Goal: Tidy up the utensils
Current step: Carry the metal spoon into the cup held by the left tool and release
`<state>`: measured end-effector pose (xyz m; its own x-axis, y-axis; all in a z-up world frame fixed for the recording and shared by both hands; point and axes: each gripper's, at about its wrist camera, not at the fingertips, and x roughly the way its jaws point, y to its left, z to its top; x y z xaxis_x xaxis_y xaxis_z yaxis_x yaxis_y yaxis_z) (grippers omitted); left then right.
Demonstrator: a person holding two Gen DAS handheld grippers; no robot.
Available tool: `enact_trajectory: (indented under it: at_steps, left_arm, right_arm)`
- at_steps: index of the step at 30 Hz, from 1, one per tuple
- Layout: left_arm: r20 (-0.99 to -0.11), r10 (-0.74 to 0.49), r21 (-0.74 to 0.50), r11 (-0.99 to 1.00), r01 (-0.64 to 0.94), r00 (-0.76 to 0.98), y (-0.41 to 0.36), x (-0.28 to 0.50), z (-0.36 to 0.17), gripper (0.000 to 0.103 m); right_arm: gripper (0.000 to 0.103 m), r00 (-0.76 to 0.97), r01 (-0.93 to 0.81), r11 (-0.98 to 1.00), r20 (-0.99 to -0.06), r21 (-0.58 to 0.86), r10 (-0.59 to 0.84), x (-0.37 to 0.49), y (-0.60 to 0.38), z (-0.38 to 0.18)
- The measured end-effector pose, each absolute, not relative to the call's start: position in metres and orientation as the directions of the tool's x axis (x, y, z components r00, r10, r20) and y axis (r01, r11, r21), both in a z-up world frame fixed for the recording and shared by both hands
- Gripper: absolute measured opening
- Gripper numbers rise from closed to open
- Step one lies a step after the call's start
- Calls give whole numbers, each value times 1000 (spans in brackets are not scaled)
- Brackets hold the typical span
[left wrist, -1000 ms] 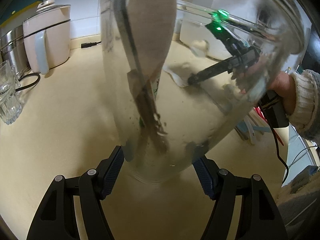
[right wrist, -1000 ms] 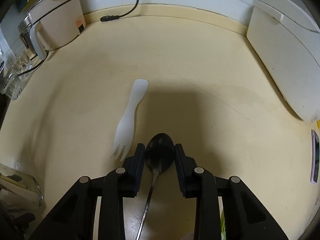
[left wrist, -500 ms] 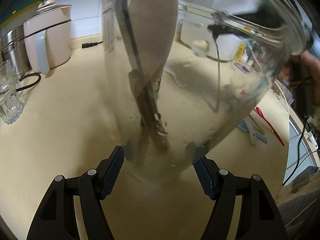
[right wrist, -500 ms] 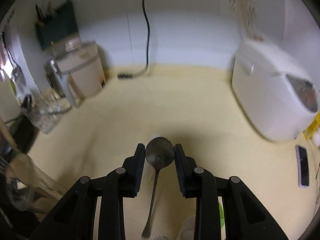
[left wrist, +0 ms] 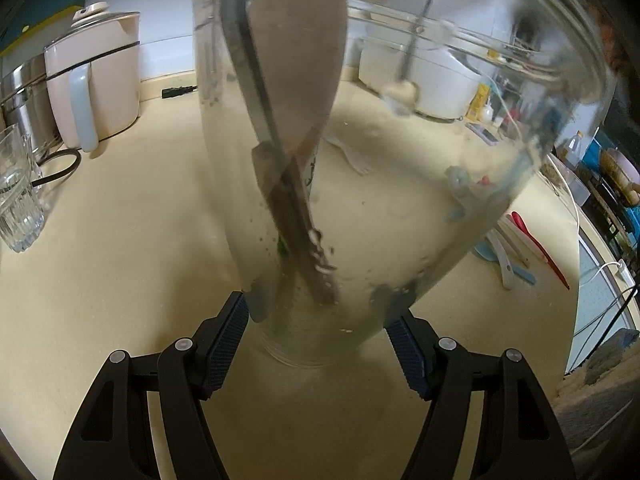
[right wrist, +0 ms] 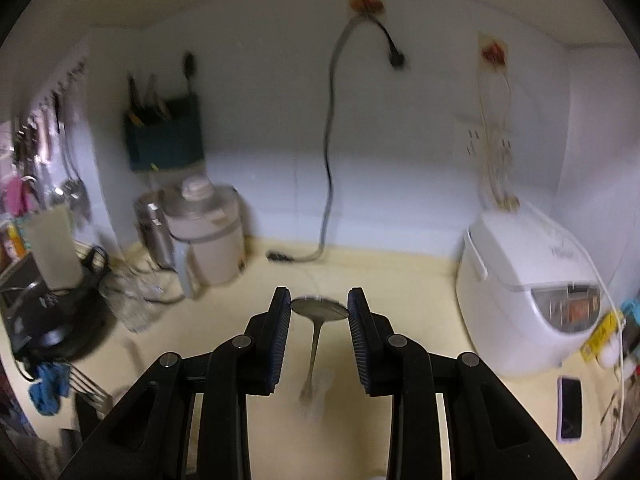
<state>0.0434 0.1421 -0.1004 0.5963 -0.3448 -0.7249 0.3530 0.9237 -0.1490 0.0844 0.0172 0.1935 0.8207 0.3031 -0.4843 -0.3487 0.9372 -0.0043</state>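
My left gripper (left wrist: 320, 320) is shut on the base of a clear glass jar (left wrist: 400, 220) that fills the left wrist view. A wooden spatula (left wrist: 300, 60) and a dark metal utensil (left wrist: 256, 72) stand inside it. A white plastic fork (left wrist: 352, 156) lies on the counter behind, seen through the glass. In the right wrist view my right gripper (right wrist: 319, 312) is shut on the bowl of a metal spoon (right wrist: 319, 309), held well above the counter. Its handle (right wrist: 312, 356) hangs down between the fingers.
A beige kettle (left wrist: 96, 92) and a drinking glass (left wrist: 16, 192) stand at the left. Red, white and blue utensils (left wrist: 516, 240) lie at the right. A white rice cooker (right wrist: 532, 300), a phone (right wrist: 570, 408), a loose plug (right wrist: 280, 257) and a black pot (right wrist: 52, 320) ring the counter.
My right gripper has lifted the spoon off the counter and tilted up toward the wall. It and the hand have left the left wrist view. The jar has stayed put.
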Motion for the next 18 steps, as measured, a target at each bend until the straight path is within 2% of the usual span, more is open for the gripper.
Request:
enact_trajectory:
  at_steps: [12,18]
  left_arm:
    - [-725,-345,-148,923,354,596,142,43,-101,73]
    - [-725,-344,-145,923,355,596,142,44,-101,73]
  right_arm:
    - [30,732,-555,813,-363,175,577,40,32,270]
    - [30,670,-612,765,-382,200,636,33,53,260]
